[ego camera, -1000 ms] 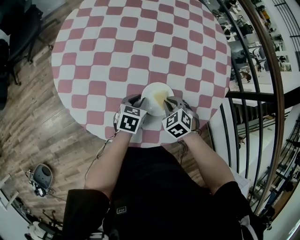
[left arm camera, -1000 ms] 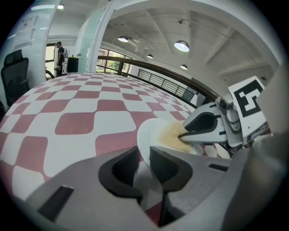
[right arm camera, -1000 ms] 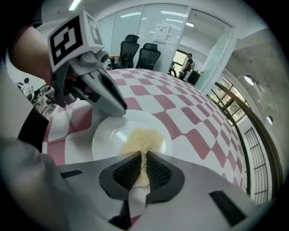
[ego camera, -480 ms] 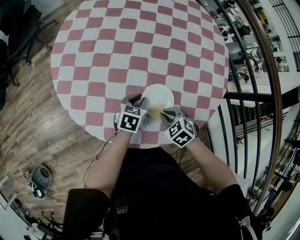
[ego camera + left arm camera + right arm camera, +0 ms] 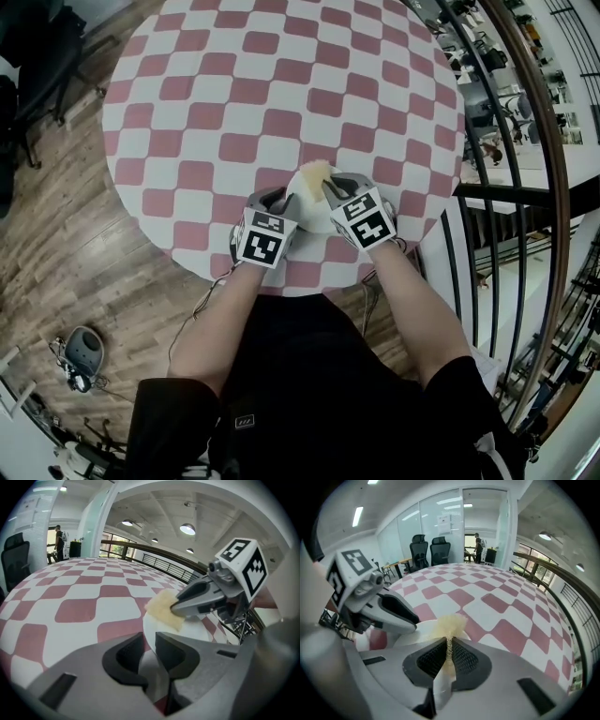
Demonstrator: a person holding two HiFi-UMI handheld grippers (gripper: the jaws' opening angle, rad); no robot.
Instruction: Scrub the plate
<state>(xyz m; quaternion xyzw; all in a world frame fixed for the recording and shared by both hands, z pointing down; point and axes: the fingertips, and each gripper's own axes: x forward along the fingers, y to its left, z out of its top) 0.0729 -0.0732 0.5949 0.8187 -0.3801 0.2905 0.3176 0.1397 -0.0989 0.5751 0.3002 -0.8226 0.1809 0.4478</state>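
The white plate (image 5: 307, 211) sits near the near edge of the pink-checked table (image 5: 234, 94). The left claw (image 5: 149, 657) is clamped, half-closed, on its left rim. The right claw (image 5: 449, 654) is pinched tight on a yellow scouring pad (image 5: 449, 622) at the plate's far rim.

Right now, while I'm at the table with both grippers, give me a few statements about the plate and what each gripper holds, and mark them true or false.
1. The left gripper has its jaws clamped on the rim of the white plate. True.
2. The right gripper is empty. False: its jaws are shut on a yellow scrubbing pad.
3. The table has a pink-and-white checked top. True.
4. The white plate is at the table's far edge. False: it is at the near edge, close to the person.
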